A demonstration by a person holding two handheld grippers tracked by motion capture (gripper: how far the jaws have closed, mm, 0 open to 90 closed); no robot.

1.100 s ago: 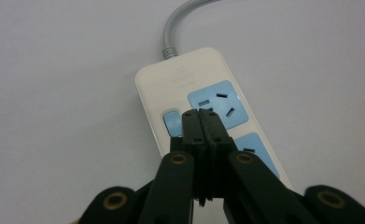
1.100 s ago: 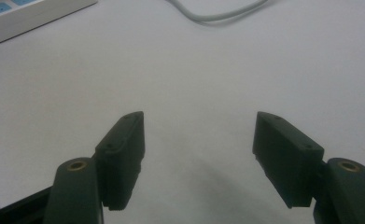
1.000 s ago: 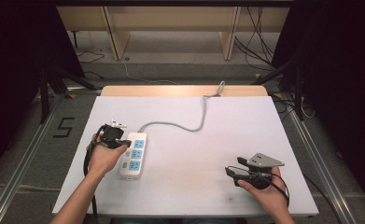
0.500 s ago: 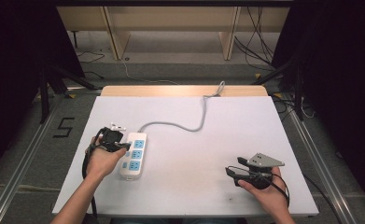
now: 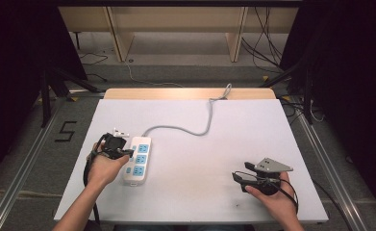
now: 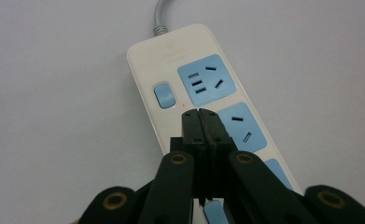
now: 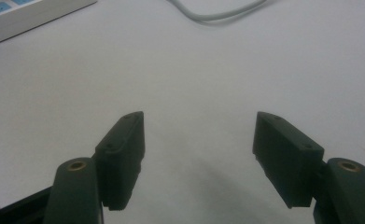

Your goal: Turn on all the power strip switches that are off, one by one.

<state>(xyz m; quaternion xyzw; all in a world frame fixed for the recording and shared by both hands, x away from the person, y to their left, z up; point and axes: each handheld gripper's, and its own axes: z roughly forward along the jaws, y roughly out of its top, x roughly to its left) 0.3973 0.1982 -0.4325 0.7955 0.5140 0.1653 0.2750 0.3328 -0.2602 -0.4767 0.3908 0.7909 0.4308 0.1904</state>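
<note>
- Left gripper (image 6: 198, 112): jaws clenched together with nothing between them. The joined tips hover over the power strip (image 6: 203, 93), just short of its switch (image 6: 164, 95). The likely step is pressing that switch with the closed tips.
- Power strip position: in the high view the strip (image 5: 138, 160) lies on the table (image 5: 200, 202) at about 8 o'clock from the table's middle, long axis running toward 12 o'clock. Its cable (image 5: 195, 129) leaves the far end and runs off the table edge at 12 o'clock.
- Aim: in the left gripper view the switch sits at about 11 o'clock from the tips. Shift the tips that way until they are centred over the blue rocker, not over the socket (image 6: 207, 80) beside it.
- Press: keep the jaws clenched so that the tips act as one blunt point. Push straight down; a slanted push would probably skid the light strip across the smooth table.
- Check: whether the switch is on or off cannot be told here. Judge success by the rocker's tilt after the press.
- Right gripper (image 7: 199, 144): jaws released and wide apart, holding nothing. It rests at about 4 o'clock on the table (image 5: 245, 177), well apart from the strip. It could brace the strip's near end if the strip slides.
</note>
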